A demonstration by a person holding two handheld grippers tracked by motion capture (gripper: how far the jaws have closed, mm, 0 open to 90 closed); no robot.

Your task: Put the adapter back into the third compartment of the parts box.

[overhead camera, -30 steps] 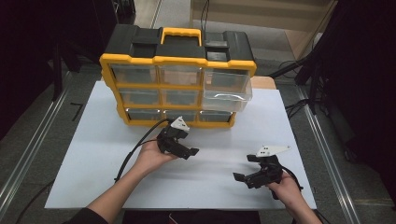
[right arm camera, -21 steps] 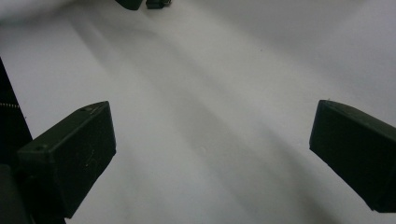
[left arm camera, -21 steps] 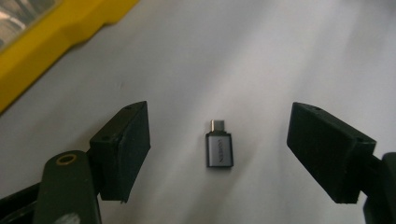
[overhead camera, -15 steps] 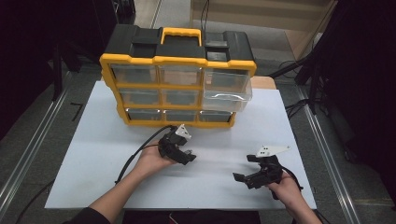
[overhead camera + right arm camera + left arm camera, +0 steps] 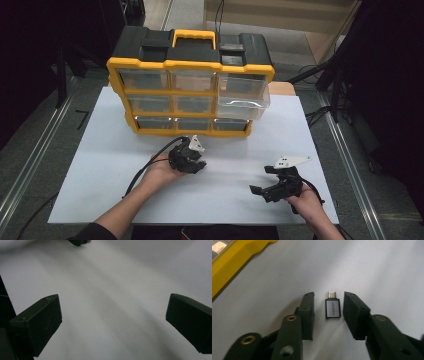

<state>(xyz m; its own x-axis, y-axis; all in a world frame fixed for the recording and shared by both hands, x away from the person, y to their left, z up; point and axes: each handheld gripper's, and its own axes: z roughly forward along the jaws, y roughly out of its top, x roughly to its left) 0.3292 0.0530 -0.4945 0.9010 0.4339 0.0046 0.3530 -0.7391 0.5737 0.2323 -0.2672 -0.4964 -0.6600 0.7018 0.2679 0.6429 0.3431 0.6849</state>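
Adapter (image 5: 333, 308) between left tongs (image 5: 329, 302), just closing, gaps remain

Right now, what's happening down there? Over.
Left tool just closing around small grey adapter, not yet pinching. Right tool open, idle. Nothing in the way.

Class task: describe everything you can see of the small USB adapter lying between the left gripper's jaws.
The adapter is a small grey, metallic-looking block with dark ends and a silver USB-C plug sticking out of its far end. Its top face reads UGREEN lengthwise. It lies flat on the white sheet, plug pointing away from the camera. The left gripper has just been closing its jaws, which stand on either side of it; narrow gaps show on both sides, so the pads do not yet touch it.
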